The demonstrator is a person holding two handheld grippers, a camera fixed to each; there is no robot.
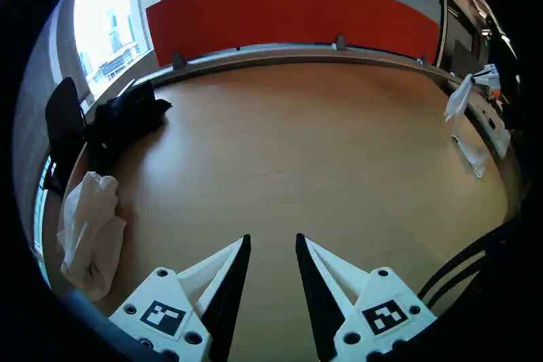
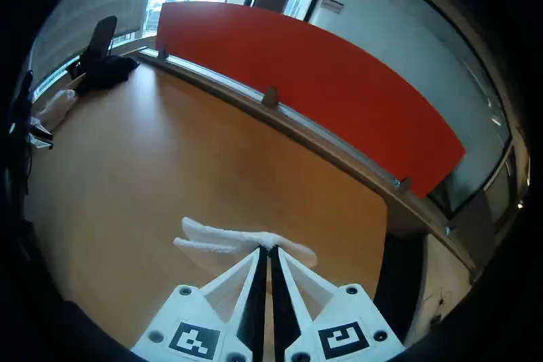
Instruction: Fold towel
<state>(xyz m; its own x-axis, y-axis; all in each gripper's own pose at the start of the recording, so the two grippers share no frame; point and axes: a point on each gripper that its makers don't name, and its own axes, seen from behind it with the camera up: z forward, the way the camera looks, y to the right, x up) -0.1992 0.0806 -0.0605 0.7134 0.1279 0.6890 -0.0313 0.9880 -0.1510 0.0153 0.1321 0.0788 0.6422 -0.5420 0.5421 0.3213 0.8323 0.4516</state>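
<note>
Well short of the red screen [image 2: 305, 83], on the near side of the desk [image 2: 136, 158], the right hand-held gripper [image 2: 269, 250] has its fingers pressed together on an edge of the white towel [image 2: 224, 236]. The cloth spreads in loose folds from the fingertips toward the screen. The left hand-held gripper [image 1: 271, 240] hangs over bare desk, far from the screen, with its fingers spread apart and nothing between them. In the left gripper view a white cloth dangles near the screen's right end. It is probably the same towel, but it is small and warped there and I cannot be sure.

By my reading the fold is only at its start: one edge or corner is taken and the other is not. The next move calls for the left hand-held gripper to cross to the towel and close on a matching corner. The two could then carry one edge over to meet the opposite one. Held by a single pinch, the cloth is likely to bunch rather than lie flat.

Toward the screen's left end lies a black bag [image 1: 125, 117]. Farther back from the screen is a white plastic bag [image 1: 88, 226], with a dark chair [image 1: 64, 117] past the desk edge. All sit well apart from the towel, and nothing seems to block the way across.
</note>
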